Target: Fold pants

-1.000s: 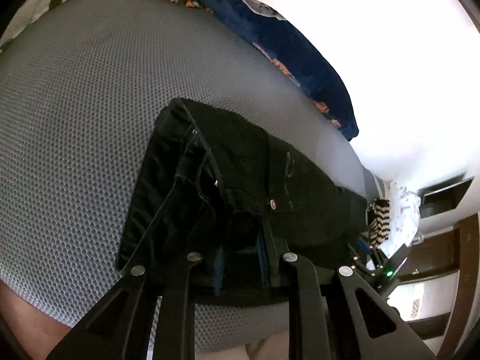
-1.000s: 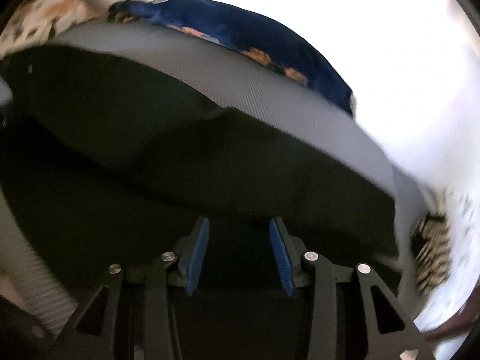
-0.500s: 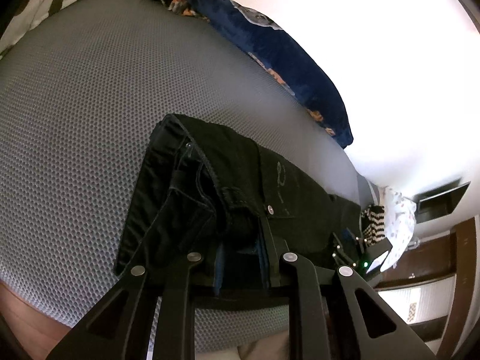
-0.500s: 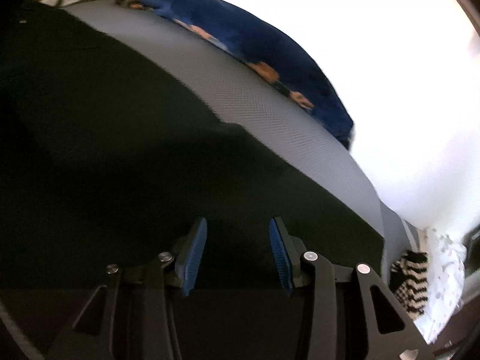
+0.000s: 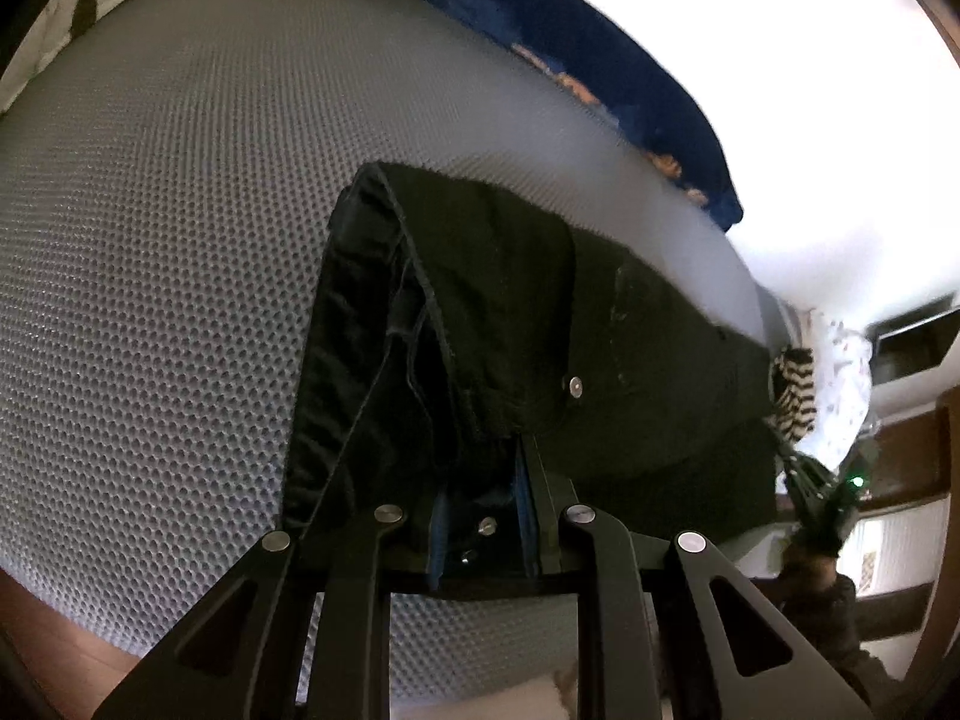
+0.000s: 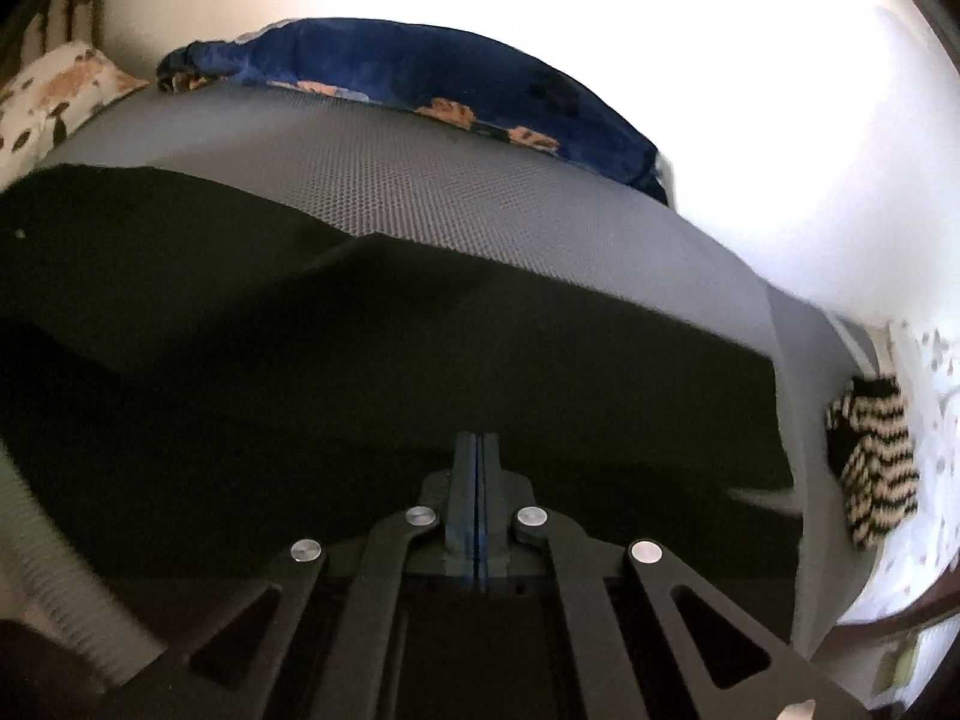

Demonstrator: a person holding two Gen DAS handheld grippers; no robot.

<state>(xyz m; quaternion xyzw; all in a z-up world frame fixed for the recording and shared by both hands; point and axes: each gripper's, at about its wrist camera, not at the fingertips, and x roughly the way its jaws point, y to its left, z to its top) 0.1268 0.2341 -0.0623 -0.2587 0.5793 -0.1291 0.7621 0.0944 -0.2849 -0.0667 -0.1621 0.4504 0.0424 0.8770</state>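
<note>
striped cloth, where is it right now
The striped cloth lies at the far right in both views, just past the grey mattress edge, beside the black pants and against white floral fabric.

Harsh light washes out the wall [image 5: 780,90] behind the blue blanket [image 6: 432,72]. Below the blanket the black pants [image 6: 360,360] are underexposed. Fisheye bending and soft blur grow toward the edges.

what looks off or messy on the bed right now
The pants lie unevenly: the waistband is bunched and gaping by the left gripper. A striped garment hangs off the mattress edge.
</note>
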